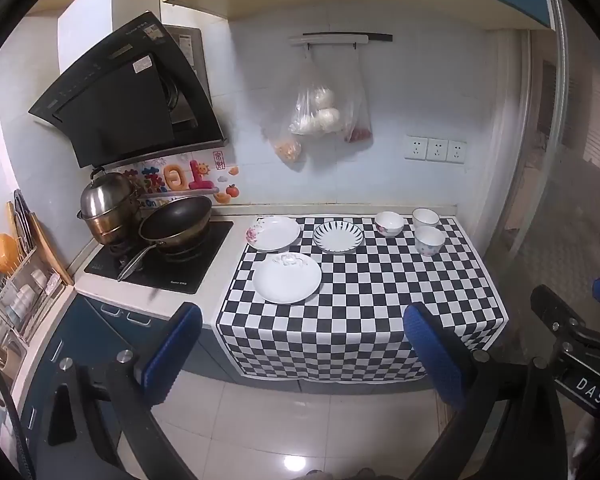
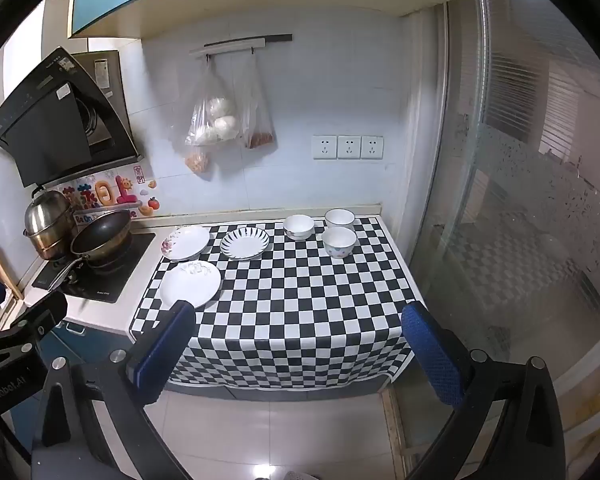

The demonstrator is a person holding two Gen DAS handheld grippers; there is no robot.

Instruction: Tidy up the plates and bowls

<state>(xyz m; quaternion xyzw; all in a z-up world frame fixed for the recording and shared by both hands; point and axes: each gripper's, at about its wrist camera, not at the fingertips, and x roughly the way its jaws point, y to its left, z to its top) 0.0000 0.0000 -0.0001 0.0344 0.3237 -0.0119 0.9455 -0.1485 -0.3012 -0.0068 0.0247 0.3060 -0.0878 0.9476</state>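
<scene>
Three plates lie on the checkered cloth (image 1: 364,300): a plain white plate (image 1: 287,283) (image 2: 190,285) nearest, a flower-edged plate (image 1: 273,233) (image 2: 186,243) behind it, and a blue-striped plate (image 1: 338,237) (image 2: 245,243) to its right. Three small bowls stand at the back right: one with a floral band (image 1: 389,223) (image 2: 298,226), one by the wall (image 1: 425,217) (image 2: 339,218), one nearer (image 1: 429,240) (image 2: 339,242). My left gripper (image 1: 300,344) and right gripper (image 2: 300,344) both stand open and empty, well short of the counter, over the floor.
Left of the cloth a black hob (image 1: 160,260) carries a dark wok (image 1: 176,220) and a steel steamer pot (image 1: 108,208), under a range hood (image 1: 128,96). Food bags (image 1: 320,108) hang on the wall. A dish rack (image 1: 16,280) stands far left; a glass door (image 2: 520,200) bounds the right.
</scene>
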